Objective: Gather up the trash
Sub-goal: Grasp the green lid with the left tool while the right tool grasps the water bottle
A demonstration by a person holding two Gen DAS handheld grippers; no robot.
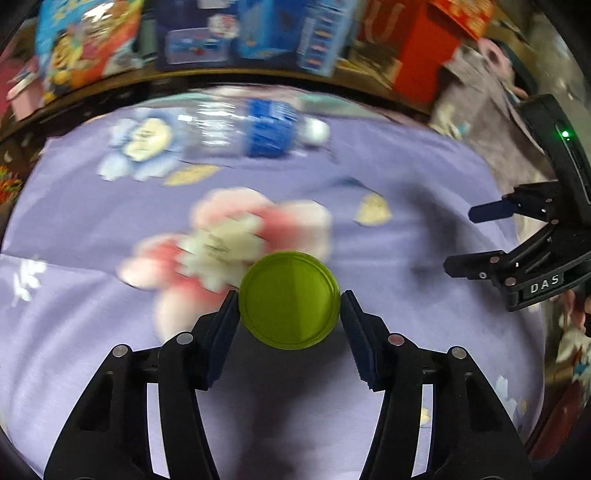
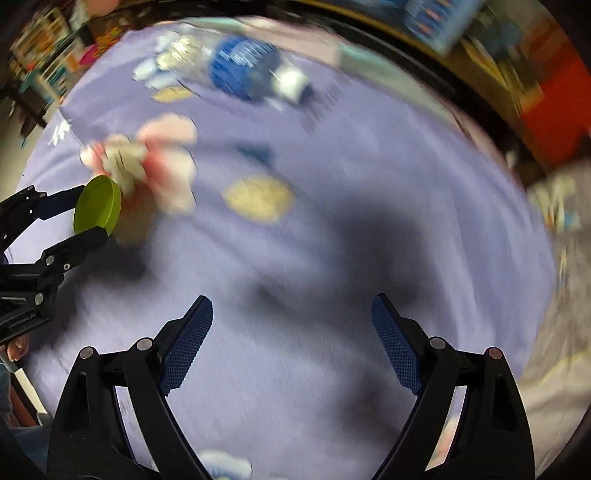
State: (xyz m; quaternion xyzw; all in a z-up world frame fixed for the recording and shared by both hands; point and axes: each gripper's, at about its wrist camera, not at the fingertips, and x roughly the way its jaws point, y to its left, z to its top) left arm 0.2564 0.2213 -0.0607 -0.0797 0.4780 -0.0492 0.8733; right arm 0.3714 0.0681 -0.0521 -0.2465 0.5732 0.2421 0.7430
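Above the lilac sheet (image 1: pixel 406 177), left gripper (image 1: pixel 289 301) clamps a green lid (image 1: pixel 289 300); right gripper (image 2: pixel 291 332) gapes, holding nothing. Bare cloth beneath; plastic bottle (image 1: pixel 251 129) lies near the far edge.

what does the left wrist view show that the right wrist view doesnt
Only the left wrist view: the flat round face of the green lid with a pad on each side of its rim, and the bright boxes lined up behind the bed.
Only the right wrist view: the right gripper from behind, jaws wide with nothing between them, and a fingertip at the left edge.
Both: the lid held by the left gripper, the water bottle lying on the purple floral sheet, and the other gripper.
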